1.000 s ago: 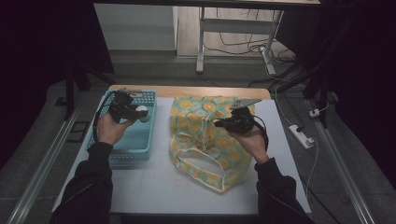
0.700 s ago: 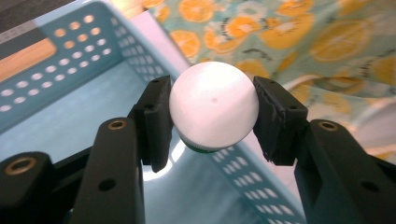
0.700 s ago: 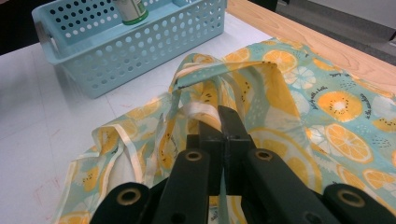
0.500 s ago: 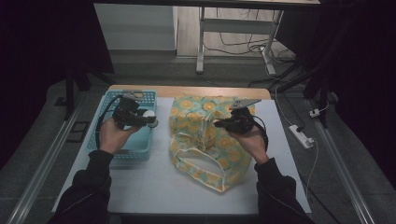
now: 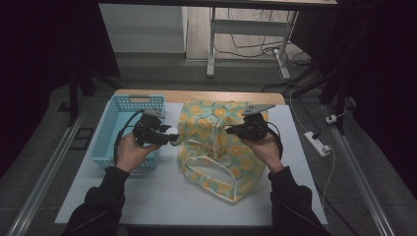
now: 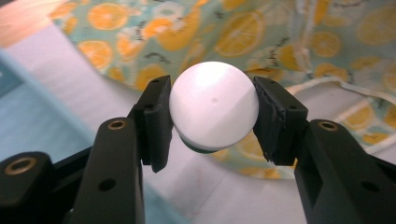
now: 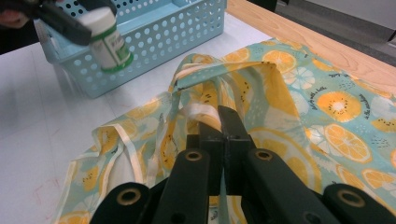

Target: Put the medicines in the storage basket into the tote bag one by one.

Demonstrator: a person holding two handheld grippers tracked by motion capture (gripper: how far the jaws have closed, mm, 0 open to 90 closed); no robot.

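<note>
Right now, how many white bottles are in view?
1. The white bottle is clamped in the left claw, between the blue basket and the orange-print bag. The basket's inside is partly hidden.

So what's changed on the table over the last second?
The left gripper, shut on the small white bottle, carried it from over the blue basket toward the orange-print bag. The right gripper stayed put, pinching the bag's upper edge; bag and basket haven't moved.

The white bottle [image 7: 108, 43] in my left claw [image 6: 212, 116] carries a green label with pale lettering, too blurred for me to read. The orange-print bag [image 7: 299, 121] has small dark script beside its fruit slices, too small to read.
</note>
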